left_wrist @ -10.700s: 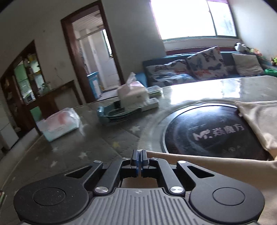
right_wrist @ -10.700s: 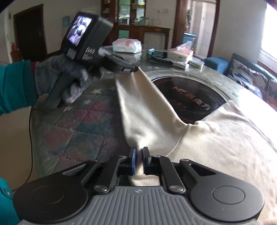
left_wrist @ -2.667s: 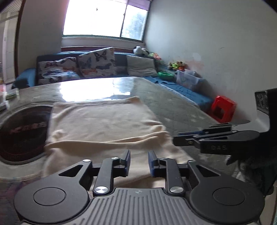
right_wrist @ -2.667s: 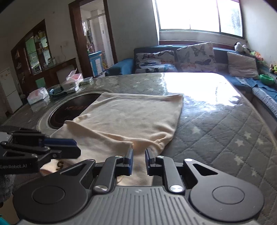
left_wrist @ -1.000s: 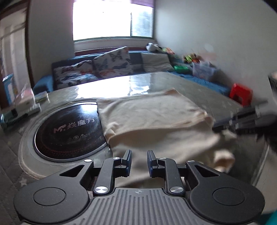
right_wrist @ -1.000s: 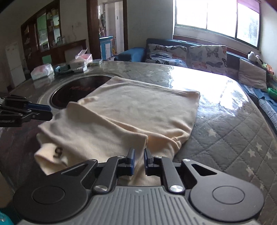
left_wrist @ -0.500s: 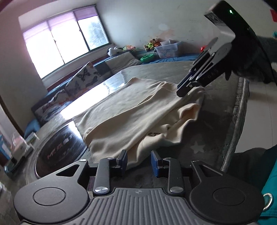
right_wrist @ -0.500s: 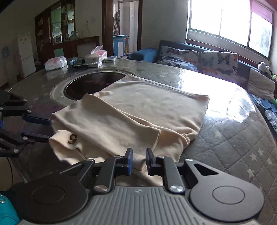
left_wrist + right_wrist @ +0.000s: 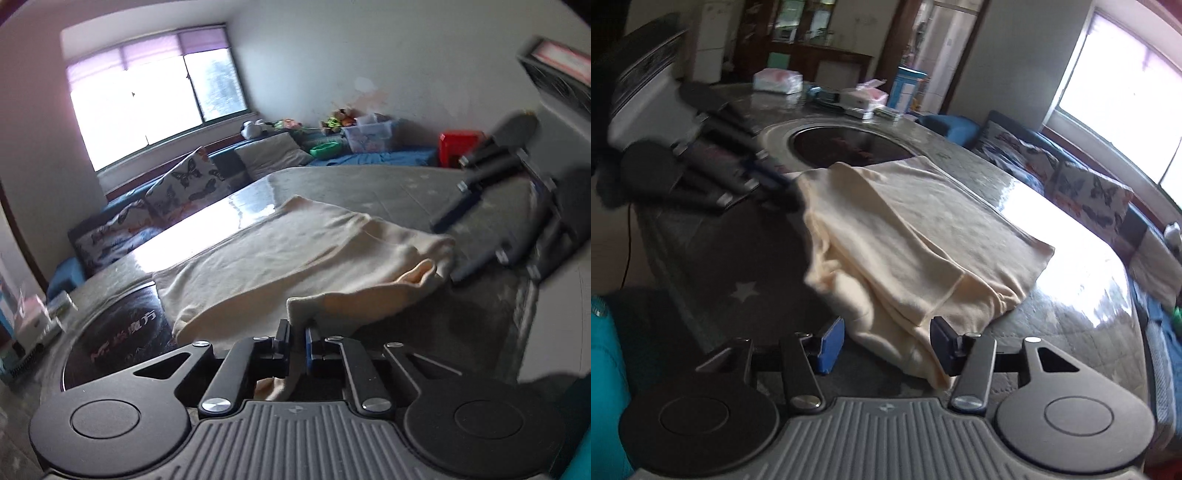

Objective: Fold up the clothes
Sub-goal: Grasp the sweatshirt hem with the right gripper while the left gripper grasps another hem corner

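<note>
Left wrist view blurs right gripper (image 9: 448, 251) beside garment (image 9: 295, 254).

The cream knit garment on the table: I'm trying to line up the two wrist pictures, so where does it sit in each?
Left wrist view: the cream knit garment spans the middle, its near corner pinched in the left gripper.
Right wrist view: it lies centre, its near edge between the open pads of the right gripper.
Shared landmark: the round black cooktop beside it.
</note>
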